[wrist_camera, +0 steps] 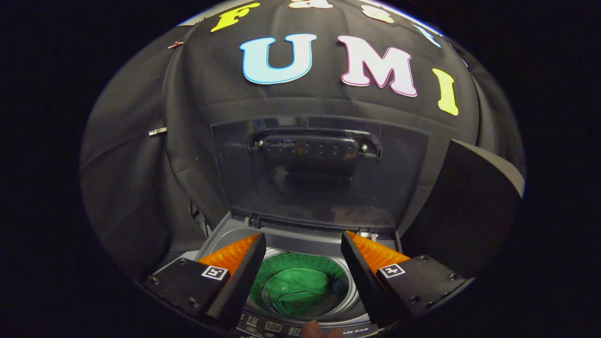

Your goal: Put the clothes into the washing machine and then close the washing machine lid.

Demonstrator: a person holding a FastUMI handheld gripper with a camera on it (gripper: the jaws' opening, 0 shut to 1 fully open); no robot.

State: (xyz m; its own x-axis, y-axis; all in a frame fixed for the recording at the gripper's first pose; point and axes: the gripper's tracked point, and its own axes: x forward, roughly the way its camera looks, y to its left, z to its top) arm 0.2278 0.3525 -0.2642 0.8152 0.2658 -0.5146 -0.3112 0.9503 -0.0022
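A top-loading washing machine (220, 234) stands just below and ahead of my fingers. Its dark see-through lid (319, 178) is raised upright against the booth wall, with a handle bar (314, 145) near its top. Down in the drum (338, 274) lies a green garment (296, 291), seen between my fingers. My gripper (303, 244) hovers over the drum opening, open, with nothing between the fingers. A fingertip of a person's hand (312, 328) shows at the control panel (267, 326) on the machine's near edge.
Black cloth hangs behind and to the left of the machine. A dark curved panel (469, 206) stands to the right of the raised lid, close to my right finger.
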